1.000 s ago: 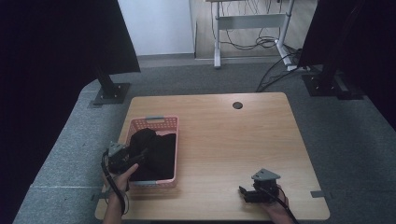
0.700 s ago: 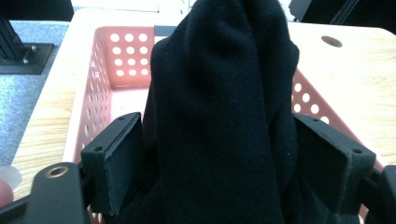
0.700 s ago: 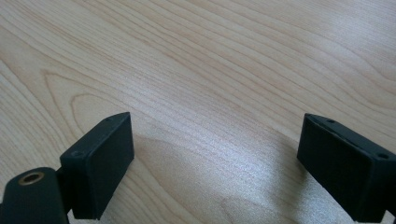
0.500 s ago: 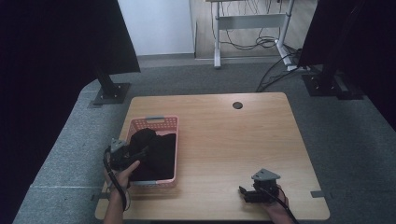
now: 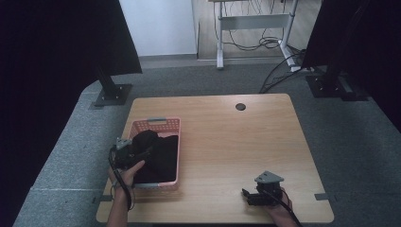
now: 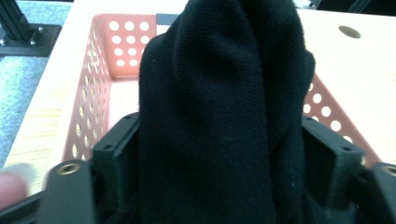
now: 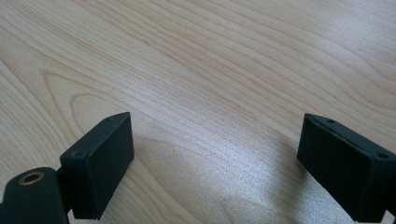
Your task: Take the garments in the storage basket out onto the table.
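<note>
A heap of black cloth (image 5: 161, 153) lies in a pink perforated basket (image 5: 156, 122) at the table's left. My left gripper (image 5: 141, 153) reaches into the basket from its left rim. Its jaws have just been closing, and in the left gripper view a raised fold of the black cloth (image 6: 224, 107) fills the gap of the left gripper (image 6: 222, 154) and touches both pads. The basket's wall (image 6: 100, 84) rises behind it. My right gripper (image 5: 247, 196) rests near the table's front edge at the right. The right gripper (image 7: 215, 144) stands open over bare wood.
The light wooden table (image 5: 236, 142) has a round cable hole (image 5: 240, 106) near its far edge. Grey carpet surrounds the table. Black stand bases (image 5: 112, 94) stand off the far corners, and a desk frame with cables is farther back.
The left hand and its gripper have edged slightly away from me along the basket's left side, into the cloth. The right gripper has stayed put.
</note>
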Tool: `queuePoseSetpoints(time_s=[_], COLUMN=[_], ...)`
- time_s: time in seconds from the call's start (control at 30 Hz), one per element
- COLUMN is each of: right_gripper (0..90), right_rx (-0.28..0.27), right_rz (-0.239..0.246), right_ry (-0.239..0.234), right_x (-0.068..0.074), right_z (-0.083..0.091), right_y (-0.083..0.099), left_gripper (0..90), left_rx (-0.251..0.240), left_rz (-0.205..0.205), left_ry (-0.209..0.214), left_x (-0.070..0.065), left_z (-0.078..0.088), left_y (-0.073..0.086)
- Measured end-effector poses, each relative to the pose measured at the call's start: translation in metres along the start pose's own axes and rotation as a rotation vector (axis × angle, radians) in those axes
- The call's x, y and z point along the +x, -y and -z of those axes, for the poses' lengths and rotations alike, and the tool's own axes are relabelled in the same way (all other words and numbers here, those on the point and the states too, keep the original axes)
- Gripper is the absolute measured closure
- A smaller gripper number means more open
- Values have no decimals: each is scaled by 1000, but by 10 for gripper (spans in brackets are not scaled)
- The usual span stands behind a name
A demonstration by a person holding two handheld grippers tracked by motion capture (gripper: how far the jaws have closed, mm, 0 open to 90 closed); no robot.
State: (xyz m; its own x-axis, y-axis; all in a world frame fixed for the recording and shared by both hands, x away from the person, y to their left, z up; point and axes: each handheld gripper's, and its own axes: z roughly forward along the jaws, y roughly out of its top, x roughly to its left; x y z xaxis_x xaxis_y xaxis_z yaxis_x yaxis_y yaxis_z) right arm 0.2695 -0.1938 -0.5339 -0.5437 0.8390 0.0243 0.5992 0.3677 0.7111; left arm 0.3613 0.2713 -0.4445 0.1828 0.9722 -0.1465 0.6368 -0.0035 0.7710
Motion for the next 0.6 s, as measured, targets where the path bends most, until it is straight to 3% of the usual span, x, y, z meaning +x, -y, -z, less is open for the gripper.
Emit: queuePoseSetpoints(time_s=[0.1, 0.2, 0.33, 0.6], right_gripper=[104, 104, 104, 104], right_rx=[0, 0, -3, -2], right_rz=[0, 0, 2, -2], right_ry=[0, 0, 3, 7], right_x=[0, 0, 0, 0], right_z=[0, 0, 0, 0], right_y=[0, 0, 0, 0], left_gripper=[467, 526, 555, 562], left_rx=[-13, -28, -56, -67], left_rz=[18, 24, 15, 0], left_ry=[5, 33, 66, 76], left_x=[0, 1, 3, 5], left_z=[1, 2, 5, 7], left_y=[0, 1, 4, 4])
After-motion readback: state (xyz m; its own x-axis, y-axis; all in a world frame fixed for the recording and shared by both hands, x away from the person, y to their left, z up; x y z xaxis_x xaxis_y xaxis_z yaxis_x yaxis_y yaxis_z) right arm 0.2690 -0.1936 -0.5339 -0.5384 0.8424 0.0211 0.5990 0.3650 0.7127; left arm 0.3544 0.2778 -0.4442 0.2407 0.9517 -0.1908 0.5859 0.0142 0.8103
